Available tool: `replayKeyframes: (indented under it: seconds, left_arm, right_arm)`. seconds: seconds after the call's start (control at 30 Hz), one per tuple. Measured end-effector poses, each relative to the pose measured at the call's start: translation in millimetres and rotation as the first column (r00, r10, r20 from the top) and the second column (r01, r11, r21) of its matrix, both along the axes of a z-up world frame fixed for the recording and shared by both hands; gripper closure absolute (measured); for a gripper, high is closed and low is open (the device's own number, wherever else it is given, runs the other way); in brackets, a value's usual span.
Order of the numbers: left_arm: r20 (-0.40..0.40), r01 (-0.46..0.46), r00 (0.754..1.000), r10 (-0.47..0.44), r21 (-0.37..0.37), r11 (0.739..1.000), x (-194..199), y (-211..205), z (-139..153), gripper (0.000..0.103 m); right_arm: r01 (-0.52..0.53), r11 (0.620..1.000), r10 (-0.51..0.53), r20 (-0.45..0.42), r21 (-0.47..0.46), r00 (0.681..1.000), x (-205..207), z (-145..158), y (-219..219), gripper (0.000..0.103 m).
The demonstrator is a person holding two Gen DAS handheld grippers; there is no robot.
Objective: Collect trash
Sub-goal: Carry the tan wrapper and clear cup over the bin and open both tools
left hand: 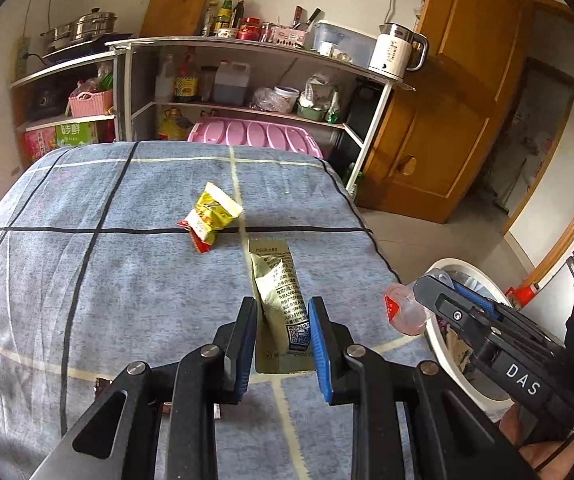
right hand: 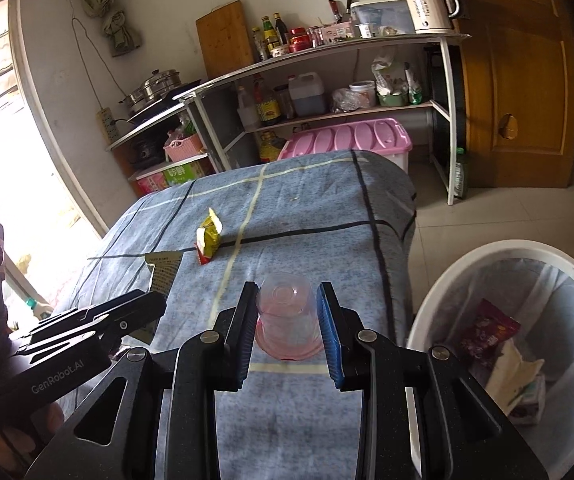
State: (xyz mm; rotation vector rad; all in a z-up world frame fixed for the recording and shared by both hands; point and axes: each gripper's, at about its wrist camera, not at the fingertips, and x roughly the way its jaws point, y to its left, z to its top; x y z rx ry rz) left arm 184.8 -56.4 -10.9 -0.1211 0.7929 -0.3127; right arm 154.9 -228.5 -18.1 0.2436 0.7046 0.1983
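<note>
My left gripper (left hand: 283, 312) is shut on a pale green sachet (left hand: 277, 292) and holds it over the blue checked cloth (left hand: 87, 280). My right gripper (right hand: 287, 300) is shut on a clear pink plastic cup (right hand: 287, 316), held bottom forward above the cloth's right part; the cup also shows in the left wrist view (left hand: 403, 310). A yellow and red snack wrapper (left hand: 209, 216) lies crumpled at the cloth's middle; it also shows in the right wrist view (right hand: 209, 236). A white trash bin (right hand: 519, 344) with a clear liner stands on the floor to the right and holds several wrappers.
Metal shelves (left hand: 247, 46) with bottles, pots and a kettle stand behind the table. A pink storage box (left hand: 255, 136) sits under them. A wooden door (left hand: 447, 120) is at the right. A small dark wrapper (left hand: 101, 386) lies near my left gripper.
</note>
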Motion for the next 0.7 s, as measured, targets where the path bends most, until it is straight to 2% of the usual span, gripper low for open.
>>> replayKeyframes:
  seconds: [0.37, 0.7]
  left_arm:
    - [-0.011, 0.13, 0.991, -0.131, -0.022, 0.991, -17, -74, -2, 0.077]
    - [-0.032, 0.254, 0.966, -0.255, -0.029, 0.967, -24, -150, -10, 0.076]
  right_arm:
    - [0.096, 0.995, -0.096, 0.001, -0.031, 0.995, -27, 4, -62, 0.072]
    - [0.193, 0.979, -0.194, -0.02, -0.061, 0.981, -43, 0, -128, 0.072]
